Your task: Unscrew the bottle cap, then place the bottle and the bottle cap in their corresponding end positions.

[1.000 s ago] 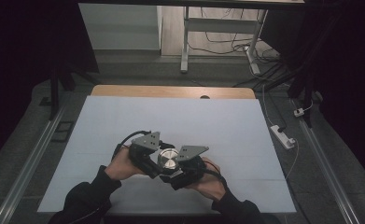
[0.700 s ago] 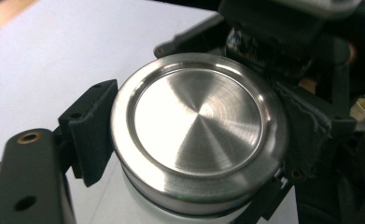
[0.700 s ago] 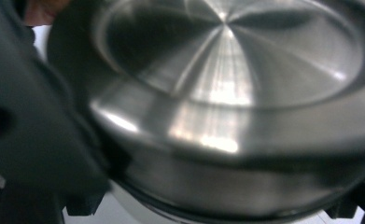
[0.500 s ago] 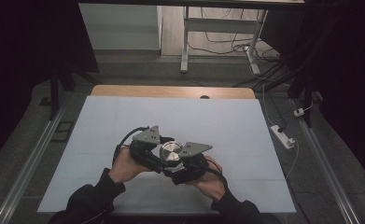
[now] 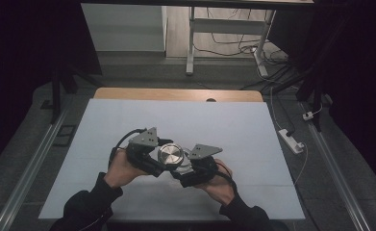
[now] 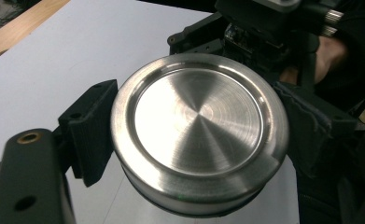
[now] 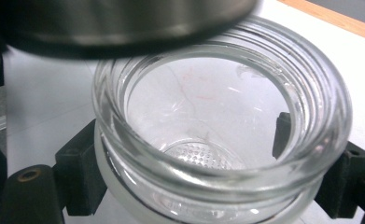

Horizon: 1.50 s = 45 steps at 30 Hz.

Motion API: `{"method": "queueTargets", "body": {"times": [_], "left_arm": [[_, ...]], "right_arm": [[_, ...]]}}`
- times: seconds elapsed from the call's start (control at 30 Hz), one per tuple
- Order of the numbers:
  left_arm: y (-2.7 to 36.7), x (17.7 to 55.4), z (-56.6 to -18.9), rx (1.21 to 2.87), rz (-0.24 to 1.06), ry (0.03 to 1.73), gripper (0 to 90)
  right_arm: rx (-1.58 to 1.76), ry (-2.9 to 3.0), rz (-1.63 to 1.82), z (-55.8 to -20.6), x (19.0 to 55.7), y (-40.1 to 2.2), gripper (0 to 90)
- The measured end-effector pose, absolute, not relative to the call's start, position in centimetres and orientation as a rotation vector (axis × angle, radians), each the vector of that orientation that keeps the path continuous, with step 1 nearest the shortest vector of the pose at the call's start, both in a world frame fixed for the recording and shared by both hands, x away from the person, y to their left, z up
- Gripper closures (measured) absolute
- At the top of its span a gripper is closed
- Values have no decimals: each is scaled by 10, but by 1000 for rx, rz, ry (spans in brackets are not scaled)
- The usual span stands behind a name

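Left gripper [image 5: 153, 159], at 6 o'clock on the table near the front edge, has its jaws closed on the sides of a round steel lid [image 6: 200, 135]; right gripper [image 5: 188, 169], just beside it at its 3 o'clock, has its jaws closed around a clear glass jar [image 7: 220, 140] below the threaded neck.

Change noted against the high view of a second ago: the two hands sat a little nearer the person then; both grippers and the lid have since drifted slightly toward 12 o'clock and the lid now sits a touch higher between them; we judge the lid to be off the jar or just coming free, so the unscrewing step looks all but finished and a clean lift-away is what remains; we cannot tell from the pictures whether any thread is engaged.

What each view adds: the right gripper view shows the jar mouth open, threads bare, the lid's rim hovering across the top at 12 o'clock with a gap beneath; the left gripper view shows the lid's brushed top and the right hand [image 6: 332, 53] beyond at 1 o'clock; the high view shows the lid [image 5: 170, 155] only as a bright disc, the jar hidden beneath it.

Farther off: the white table [image 5: 224, 125] runs bare to a wooden strip [image 5: 176, 94] at 12 o'clock; a power strip [image 5: 291, 140] lies on the floor at 3 o'clock.
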<state>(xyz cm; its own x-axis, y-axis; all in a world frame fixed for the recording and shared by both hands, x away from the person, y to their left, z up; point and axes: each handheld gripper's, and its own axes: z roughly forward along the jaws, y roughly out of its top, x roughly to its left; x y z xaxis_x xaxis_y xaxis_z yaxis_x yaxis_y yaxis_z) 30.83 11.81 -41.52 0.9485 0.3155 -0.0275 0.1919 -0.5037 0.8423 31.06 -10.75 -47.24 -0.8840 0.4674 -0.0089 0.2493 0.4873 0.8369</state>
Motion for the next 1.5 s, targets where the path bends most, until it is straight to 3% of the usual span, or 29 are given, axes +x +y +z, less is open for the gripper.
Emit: {"method": "queueTargets", "body": {"times": [1.5], "left_arm": [[130, 268, -450, 2110, 124, 371, 198]], "right_arm": [[723, 2392, 1316, -464, 340, -127, 149]]}}
